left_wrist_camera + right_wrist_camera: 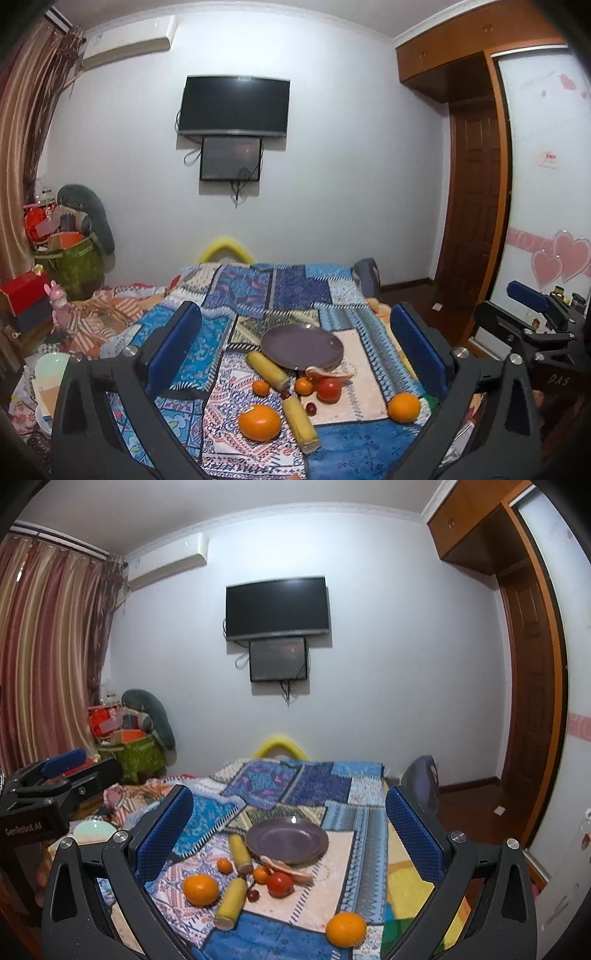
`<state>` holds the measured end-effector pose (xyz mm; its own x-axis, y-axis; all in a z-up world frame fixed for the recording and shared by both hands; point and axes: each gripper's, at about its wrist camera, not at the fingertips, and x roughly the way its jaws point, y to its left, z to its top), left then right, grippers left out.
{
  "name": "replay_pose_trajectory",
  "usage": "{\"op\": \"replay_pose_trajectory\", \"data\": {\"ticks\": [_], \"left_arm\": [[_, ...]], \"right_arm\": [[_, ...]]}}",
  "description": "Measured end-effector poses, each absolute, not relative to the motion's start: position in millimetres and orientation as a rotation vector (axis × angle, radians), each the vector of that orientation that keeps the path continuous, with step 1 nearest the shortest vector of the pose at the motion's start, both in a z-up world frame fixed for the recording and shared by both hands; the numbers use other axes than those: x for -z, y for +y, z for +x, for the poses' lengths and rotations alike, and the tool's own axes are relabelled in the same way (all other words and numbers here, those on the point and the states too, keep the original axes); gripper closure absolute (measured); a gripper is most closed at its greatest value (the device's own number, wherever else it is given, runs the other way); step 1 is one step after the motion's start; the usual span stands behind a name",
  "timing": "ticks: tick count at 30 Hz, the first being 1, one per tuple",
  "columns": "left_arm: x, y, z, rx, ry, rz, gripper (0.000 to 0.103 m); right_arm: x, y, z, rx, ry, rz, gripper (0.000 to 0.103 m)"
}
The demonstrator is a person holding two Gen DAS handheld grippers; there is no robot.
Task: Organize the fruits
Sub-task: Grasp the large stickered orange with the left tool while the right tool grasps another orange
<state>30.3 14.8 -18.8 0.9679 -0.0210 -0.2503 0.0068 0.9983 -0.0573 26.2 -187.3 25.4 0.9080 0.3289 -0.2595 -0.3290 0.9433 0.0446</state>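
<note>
An empty purple plate [302,346] [287,840] lies on the patchwork bedspread [284,291]. In front of it lie two corn cobs [267,370] [301,424], two big oranges [259,422] [403,407], two small tangerines [261,387] [303,386], a red tomato [328,389], a small dark red fruit [311,408] and a peel slice [330,373]. My left gripper [295,354] is open and empty, held above the fruits. My right gripper [290,834] is open and empty, also above them; it shows at the right of the left wrist view [532,302].
The bed edge drops to a wooden floor [476,805] on the right, by a wardrobe [472,206]. Boxes and a green bin [74,258] crowd the left corner under curtains. A pale green bowl [92,829] sits at left. A TV [234,107] hangs on the far wall.
</note>
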Motion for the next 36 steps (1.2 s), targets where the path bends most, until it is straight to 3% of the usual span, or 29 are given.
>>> {"op": "replay_pose_trajectory", "data": {"ticks": [26,30,36], "left_arm": [[168,77,153,-0.008,0.821,-0.063,0.000],[187,72,161,0.012,0.870,-0.044,0.005],[210,68,173,0.058,0.943,-0.058,0.017]], "right_arm": [[121,-235,121,-0.235,0.894,-0.069,0.000],[139,-237,127,-0.250,0.959,-0.025,0.001],[160,-235,136,-0.273,1.031,-0.001,0.015]]}}
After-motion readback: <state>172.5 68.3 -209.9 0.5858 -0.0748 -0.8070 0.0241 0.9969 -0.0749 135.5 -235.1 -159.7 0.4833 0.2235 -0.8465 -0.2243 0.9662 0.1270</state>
